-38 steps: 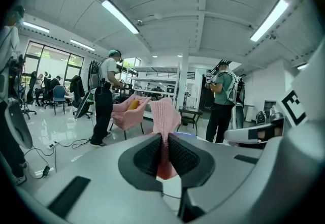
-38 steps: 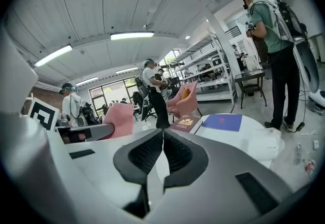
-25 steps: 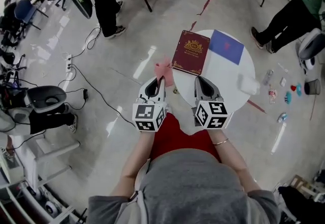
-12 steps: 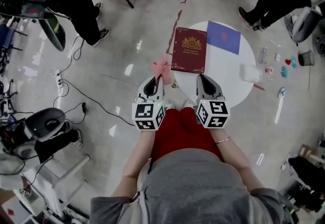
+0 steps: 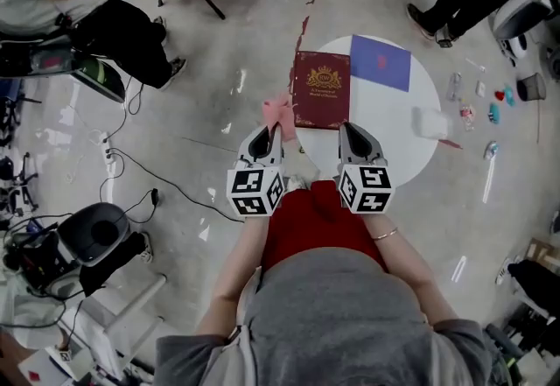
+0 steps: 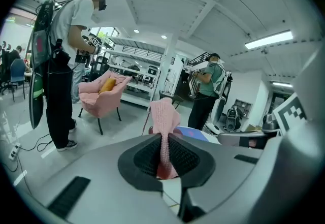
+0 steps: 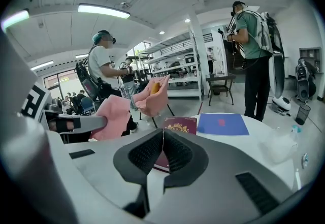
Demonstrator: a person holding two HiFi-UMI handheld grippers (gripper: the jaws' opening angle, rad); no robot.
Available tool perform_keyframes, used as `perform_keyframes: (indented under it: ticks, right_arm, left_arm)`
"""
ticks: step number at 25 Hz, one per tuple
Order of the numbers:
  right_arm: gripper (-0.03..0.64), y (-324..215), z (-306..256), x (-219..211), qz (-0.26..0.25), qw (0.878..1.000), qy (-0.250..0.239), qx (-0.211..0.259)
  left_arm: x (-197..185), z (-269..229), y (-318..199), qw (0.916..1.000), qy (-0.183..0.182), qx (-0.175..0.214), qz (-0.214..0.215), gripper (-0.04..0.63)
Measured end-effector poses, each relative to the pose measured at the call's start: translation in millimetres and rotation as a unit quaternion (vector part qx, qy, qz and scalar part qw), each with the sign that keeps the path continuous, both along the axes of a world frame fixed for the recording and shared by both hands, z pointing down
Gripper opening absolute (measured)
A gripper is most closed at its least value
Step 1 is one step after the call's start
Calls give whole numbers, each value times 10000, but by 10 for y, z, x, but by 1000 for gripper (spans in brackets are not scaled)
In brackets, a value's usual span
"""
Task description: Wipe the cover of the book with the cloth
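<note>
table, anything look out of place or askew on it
The book overhangs the table's left rim, corners out over the floor. Small items lie scattered on the floor to the right.

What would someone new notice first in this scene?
The pink cloth pinched in the left gripper, held up beside the near-left edge of the round white table. Next, the dark red book with a gold crest lying flat on that table, a blue folder beside it; the right gripper is shut, empty.
</note>
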State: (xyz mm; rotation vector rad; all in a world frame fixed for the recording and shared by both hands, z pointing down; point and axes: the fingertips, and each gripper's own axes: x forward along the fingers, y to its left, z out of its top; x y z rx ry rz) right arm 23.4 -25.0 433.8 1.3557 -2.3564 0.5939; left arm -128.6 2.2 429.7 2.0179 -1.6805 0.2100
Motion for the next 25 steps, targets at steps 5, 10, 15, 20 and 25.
perform_keyframes:
  ticks: [5, 10, 15, 20, 25]
  right_arm:
    - [29, -149, 52, 122, -158, 9996, 221, -5]
    - [29, -327, 111, 264, -228, 9996, 173, -74]
    - [29, -452, 219, 345, -318, 9991, 218, -182]
    - [29, -474, 402, 324, -177, 9987, 228, -425]
    - [29, -584, 567, 192, -32, 9974, 403, -602]
  left_arm:
    - [124, -51, -298, 9999, -85, 17, 77, 34]
    - [294, -101, -635, 9995, -270, 43, 188, 34]
    - [471, -118, -952, 9986, -391, 51, 350, 34]
    - [688, 65, -1268, 9958, -469, -121, 778, 34]
    - [880, 340, -1662, 9907, -282, -363, 1281, 34]
